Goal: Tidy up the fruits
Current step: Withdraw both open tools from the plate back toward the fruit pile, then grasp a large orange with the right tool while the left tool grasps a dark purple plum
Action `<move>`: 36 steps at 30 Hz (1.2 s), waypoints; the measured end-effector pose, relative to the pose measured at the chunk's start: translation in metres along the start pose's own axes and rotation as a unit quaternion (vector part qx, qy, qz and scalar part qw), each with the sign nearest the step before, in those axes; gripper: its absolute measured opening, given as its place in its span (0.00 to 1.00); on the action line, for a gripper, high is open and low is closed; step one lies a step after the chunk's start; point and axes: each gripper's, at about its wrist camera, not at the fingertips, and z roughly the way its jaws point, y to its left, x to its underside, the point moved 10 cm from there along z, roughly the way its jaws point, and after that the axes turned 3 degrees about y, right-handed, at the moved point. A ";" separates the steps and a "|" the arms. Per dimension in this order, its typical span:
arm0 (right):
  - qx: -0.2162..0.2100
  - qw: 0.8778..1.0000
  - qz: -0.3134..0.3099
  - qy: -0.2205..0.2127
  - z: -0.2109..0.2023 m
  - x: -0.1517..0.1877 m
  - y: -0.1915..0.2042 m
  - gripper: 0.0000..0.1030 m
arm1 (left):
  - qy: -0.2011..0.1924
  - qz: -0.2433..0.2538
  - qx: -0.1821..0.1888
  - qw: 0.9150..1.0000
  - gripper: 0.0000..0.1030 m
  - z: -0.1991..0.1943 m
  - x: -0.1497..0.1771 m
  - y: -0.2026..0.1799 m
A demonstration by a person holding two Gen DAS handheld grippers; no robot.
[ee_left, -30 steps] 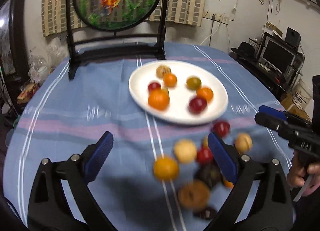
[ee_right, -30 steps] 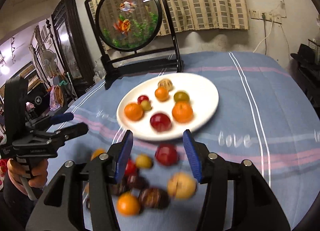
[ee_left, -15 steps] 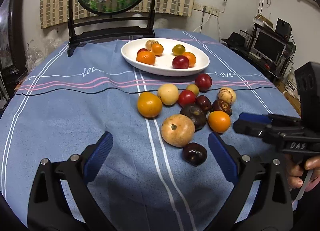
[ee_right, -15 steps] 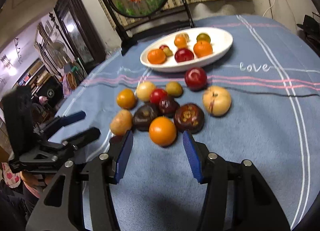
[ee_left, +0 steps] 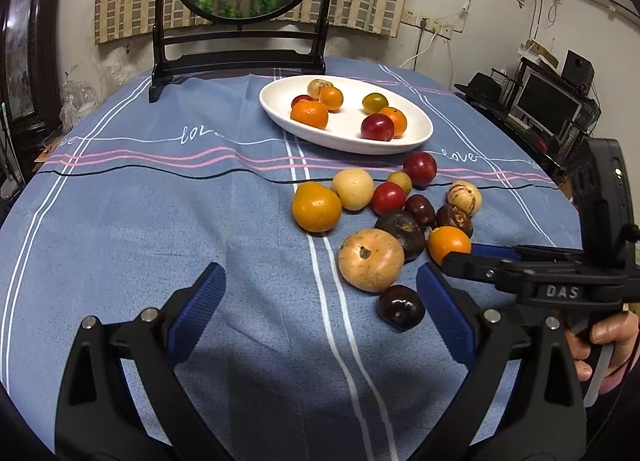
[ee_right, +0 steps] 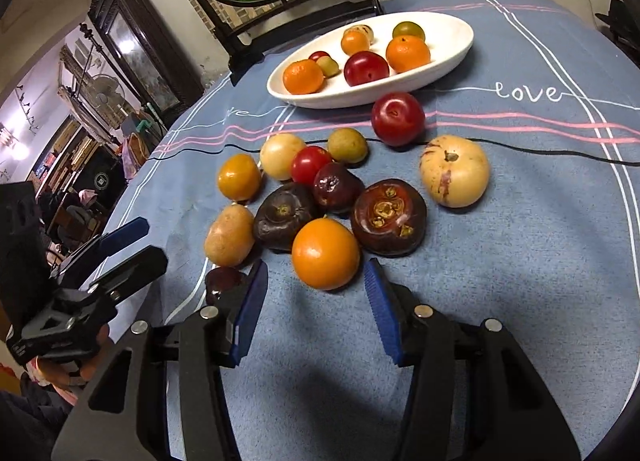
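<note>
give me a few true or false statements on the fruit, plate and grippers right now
1. The white plate holds several fruits. True.
2. The right gripper is clamped on the orange. False: its jaws are closing, but the orange lies just ahead of the blue pads, untouched.
3. The left gripper holds a dark plum. False: it is open and empty; the plum lies on the cloth by its right pad.
4. A red plum lies on the tablecloth just outside the plate. True.
5. The plate is empty. False: it has oranges and plums in it.
</note>
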 end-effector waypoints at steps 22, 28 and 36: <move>-0.013 0.995 0.010 -0.100 -0.050 -0.013 -0.006 0.35 | 0.014 0.086 0.072 0.994 0.79 0.000 0.013 -0.050; -0.018 0.994 0.010 -0.110 -0.055 -0.015 -0.005 0.35 | 0.065 0.061 0.091 0.992 0.49 0.019 0.021 -0.049; -0.033 0.993 0.008 -0.117 -0.058 -0.016 0.000 0.35 | 0.090 0.065 0.093 0.989 0.45 0.030 0.028 -0.055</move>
